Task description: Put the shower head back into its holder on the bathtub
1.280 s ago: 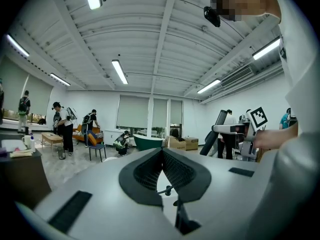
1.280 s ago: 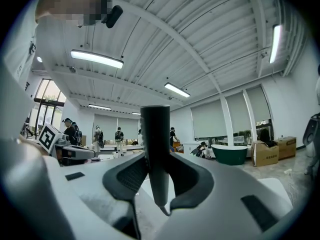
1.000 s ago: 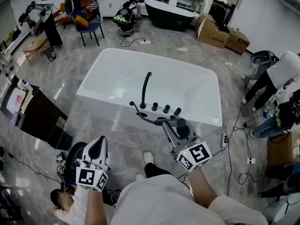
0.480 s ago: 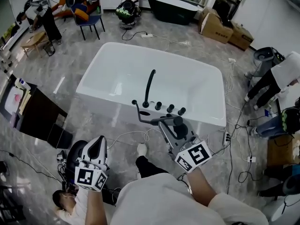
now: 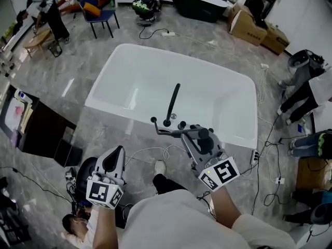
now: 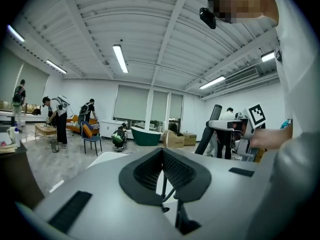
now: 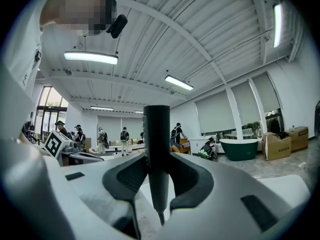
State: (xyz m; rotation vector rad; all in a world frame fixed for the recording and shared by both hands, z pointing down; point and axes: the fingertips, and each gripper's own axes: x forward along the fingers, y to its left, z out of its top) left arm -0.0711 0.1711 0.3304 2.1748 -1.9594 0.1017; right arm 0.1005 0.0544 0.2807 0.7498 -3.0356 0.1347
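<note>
Head view, looking steeply down: I stand on the floor at the near long side of the white bathtub (image 5: 116, 113), with the black spout (image 5: 173, 101) and its row of knobs (image 5: 181, 124) on the rim straight ahead. The right tool (image 5: 196, 135) reaches over that rim and pinches the shower head (image 5: 168, 133), slim and black, near one end, so that most of its length lies crosswise and free, just on my side of the fittings. I judge this hold to be deliberate: gripping at one end leaves the other end bare to enter the holder. Right gripper view: the shower head (image 7: 156, 129) stands upright between the two pads of the right tool (image 7: 156, 156), both pressed on it, which should keep it from twisting as it is lowered. Left gripper view: the left tool (image 6: 161, 156) has its pads pressed together at the tips with nothing between them. In the head view the left tool (image 5: 115, 154) hangs low at my left, well apart from the bathtub, presumably kept out of the way because one tool suffices for the carry. I cannot pick out the holder among the rim fittings; it may lie under the right tool. The task is, in my judgement, at its approach stage: the shower head is in hand near the rim, not yet seated. Next I must find the holder and align the free end with it.
</note>
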